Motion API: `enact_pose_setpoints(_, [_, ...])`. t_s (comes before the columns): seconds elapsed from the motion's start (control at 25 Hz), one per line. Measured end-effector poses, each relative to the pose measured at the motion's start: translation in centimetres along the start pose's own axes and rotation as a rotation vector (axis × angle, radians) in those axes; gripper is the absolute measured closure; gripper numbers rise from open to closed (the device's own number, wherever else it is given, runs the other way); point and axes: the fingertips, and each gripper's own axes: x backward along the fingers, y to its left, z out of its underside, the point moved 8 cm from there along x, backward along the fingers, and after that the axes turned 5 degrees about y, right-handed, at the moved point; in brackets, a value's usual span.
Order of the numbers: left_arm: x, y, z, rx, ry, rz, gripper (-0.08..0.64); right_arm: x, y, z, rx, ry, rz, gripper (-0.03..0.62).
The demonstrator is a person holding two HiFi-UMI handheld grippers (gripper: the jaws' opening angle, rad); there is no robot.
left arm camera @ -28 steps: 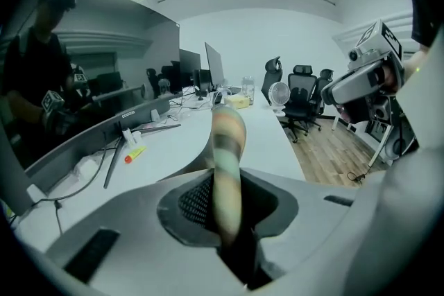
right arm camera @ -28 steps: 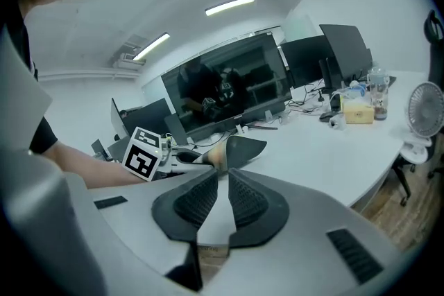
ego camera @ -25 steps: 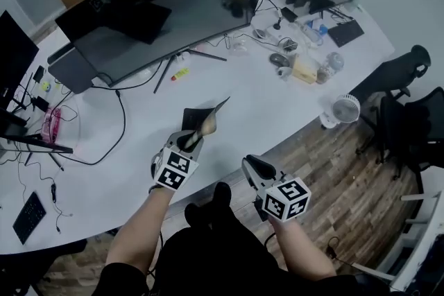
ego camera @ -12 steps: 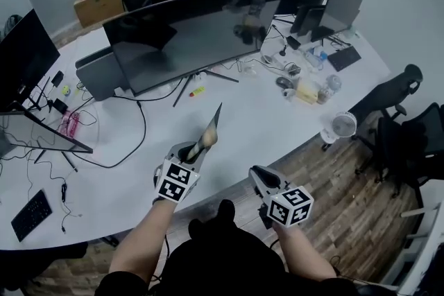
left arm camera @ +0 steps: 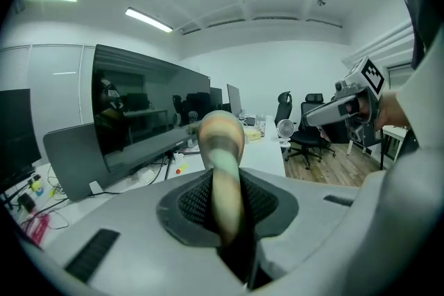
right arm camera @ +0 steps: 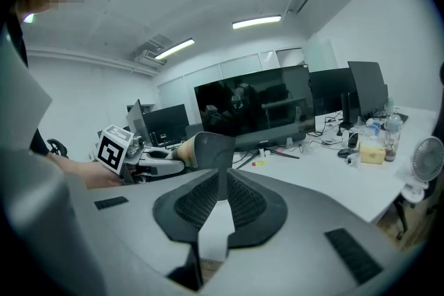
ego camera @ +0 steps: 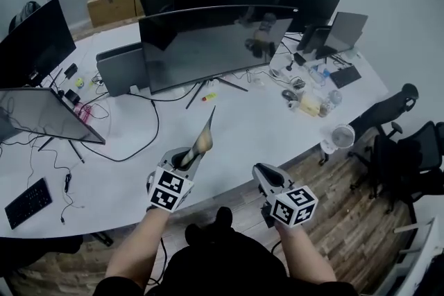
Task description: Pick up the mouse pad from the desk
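Head view from above: the left gripper point(ego camera: 191, 157) is closed on the mouse pad point(ego camera: 205, 135), which is off the desk point(ego camera: 243, 132) and stands up on its edge, rising forward from the jaws. In the left gripper view the pad point(left arm camera: 222, 170) is pinched between the two dark pads of the left gripper point(left arm camera: 225, 201), and its rounded, pale striped end sticks out past the tips. The right gripper point(ego camera: 262, 171) is beside the left one and apart from it, over the near edge of the desk. In the right gripper view its jaws point(right arm camera: 220, 190) are together with nothing between them, and the mouse pad point(right arm camera: 208, 148) shows beyond them to the left. A curved monitor point(ego camera: 215, 45) is far ahead of both grippers. A small white fan point(ego camera: 340, 136) is well to the right of the right gripper.
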Motion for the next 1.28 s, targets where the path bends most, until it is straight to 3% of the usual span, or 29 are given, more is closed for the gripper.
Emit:
enact_pose_setpoints(0.24, [2.0,-0.1,-1.6,0.003,-0.033,-0.038,0.482,2.0,-0.2,-1.7,0.073,-0.059,-0.009,0.565])
enact_pose_setpoints(0.44, [2.6,-1.0,-3.4,-0.002,-0.047,-0.089,0.482,3.4,-2.4,-2.9,0.080,-0.111,-0.018,0.568])
enact_pose_setpoints(0.84, [0.6,-4.9,-7.3,0.049,-0.057,-0.210,0.482,8.9,-10.6,-4.1,0.109,-0.175,-0.046,0.575])
enact_pose_setpoints(1.28, [-2.4,-11.0,-11.5,0.073,-0.086,-0.245,0.482,13.2,-18.6,-6.5,0.154,-0.236,-0.065,0.586])
